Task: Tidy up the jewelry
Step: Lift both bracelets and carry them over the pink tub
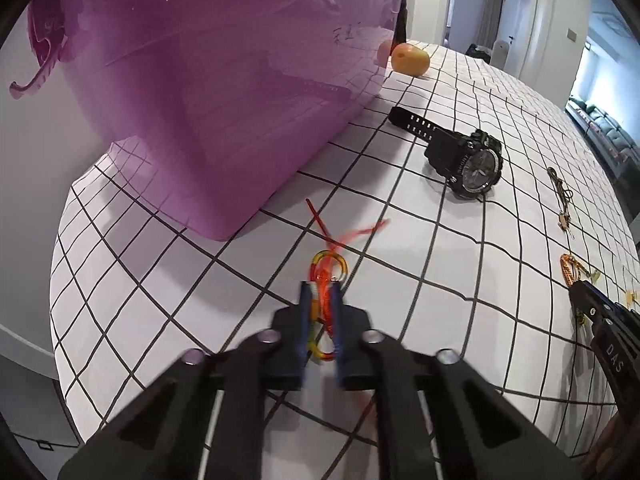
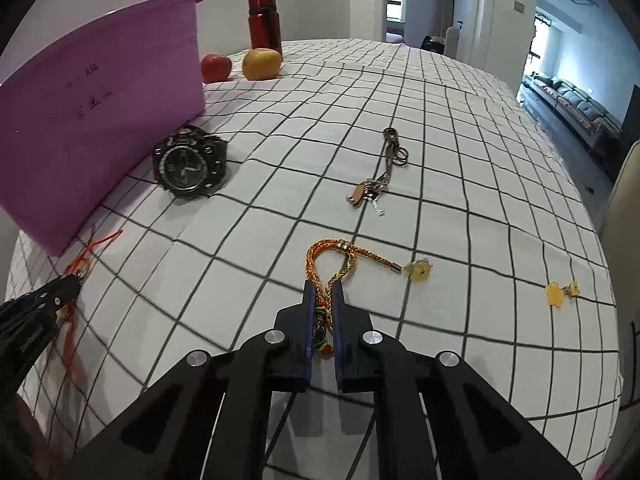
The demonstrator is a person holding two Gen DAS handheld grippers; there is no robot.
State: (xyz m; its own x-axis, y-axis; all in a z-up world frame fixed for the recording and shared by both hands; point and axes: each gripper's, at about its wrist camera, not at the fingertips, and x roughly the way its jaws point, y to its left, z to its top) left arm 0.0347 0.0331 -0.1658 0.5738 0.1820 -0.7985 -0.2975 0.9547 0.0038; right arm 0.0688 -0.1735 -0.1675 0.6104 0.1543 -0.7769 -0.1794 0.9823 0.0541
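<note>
Red cord charm (image 1: pixel 326 280) sat pinched in the left gripper (image 1: pixel 321 286) beside the purple tub (image 1: pixel 224 92); the right gripper (image 2: pixel 322 283) pinched an orange braided bracelet (image 2: pixel 320 254) near the watch (image 2: pixel 188 164).

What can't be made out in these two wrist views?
- Purple bin contents: left wrist view, tinted wall hides them.
- Red cord charm: left wrist view, motion-blurred, partly between the left gripper fingers.
- Braided bracelet lower end: right wrist view, inside right gripper.
- Bin handwriting: too faint.
</note>
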